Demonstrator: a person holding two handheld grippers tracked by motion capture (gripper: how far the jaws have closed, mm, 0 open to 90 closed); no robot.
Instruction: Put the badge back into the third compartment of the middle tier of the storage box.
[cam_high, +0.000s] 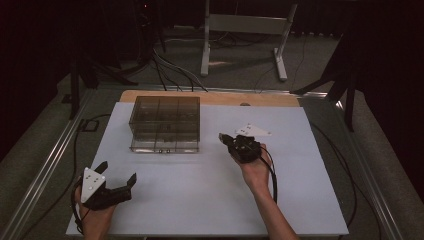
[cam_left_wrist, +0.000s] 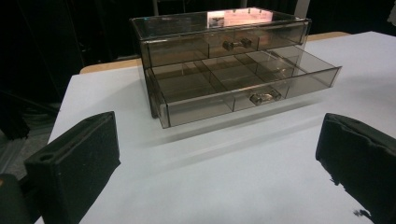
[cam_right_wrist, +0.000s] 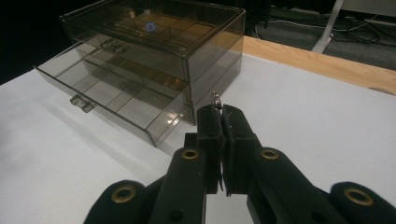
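Smoked clear drawer box (cam_high: 165, 124): two tiers, lower drawer (cam_left_wrist: 243, 84) pulled out, its compartments bare; on white worktop (cam_high: 200, 195), ahead of both tools.
Left tool (cam_high: 118, 175): jaws spread wide, holding nothing.
Right tool (cam_right_wrist: 220, 111): jaws pressed together on a small metallic item (cam_right_wrist: 215, 99), kind unclear, just beside the box's corner.

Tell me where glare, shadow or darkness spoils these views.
High view: dim overall, dark surroundings, smoky transparent two-drawer organizer murky. Left gripper view: bright glare patch on the organizer's lid; soft shadow under its open lower drawer. Right gripper view: small ring reflection on the lid, tiny metallic object hard to identify.
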